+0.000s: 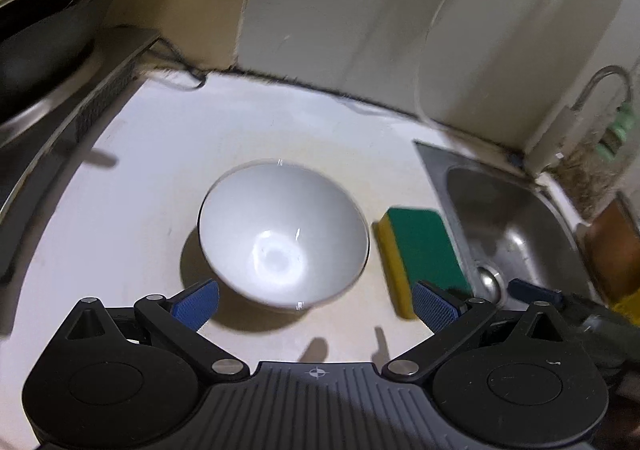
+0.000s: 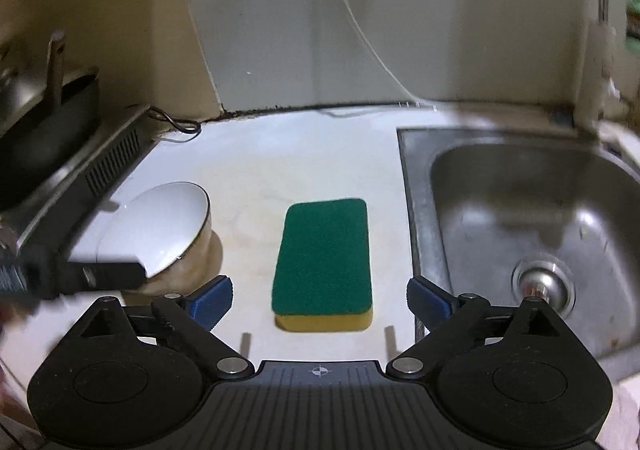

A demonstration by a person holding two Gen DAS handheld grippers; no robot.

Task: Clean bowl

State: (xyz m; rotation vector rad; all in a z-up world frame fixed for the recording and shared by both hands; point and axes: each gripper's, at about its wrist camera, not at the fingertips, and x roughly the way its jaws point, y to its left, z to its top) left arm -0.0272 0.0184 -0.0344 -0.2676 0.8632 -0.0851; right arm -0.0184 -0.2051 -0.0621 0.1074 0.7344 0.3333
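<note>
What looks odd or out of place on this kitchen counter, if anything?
Nothing is spilled or broken. The white bowl stands upright on the counter, the green and yellow sponge lies flat beside it, green side up, next to the sink. Only the dark, grimy seam where counter meets wall looks untidy.

Bowl [image 1: 283, 236]: white, round, empty, shiny inside, upright on the pale counter [image 1: 160, 154]. Sponge [image 2: 322, 256]: green on top, yellow underneath, lying flat just beside the bowl, not touching it, between bowl and sink [image 2: 520, 178].
</note>
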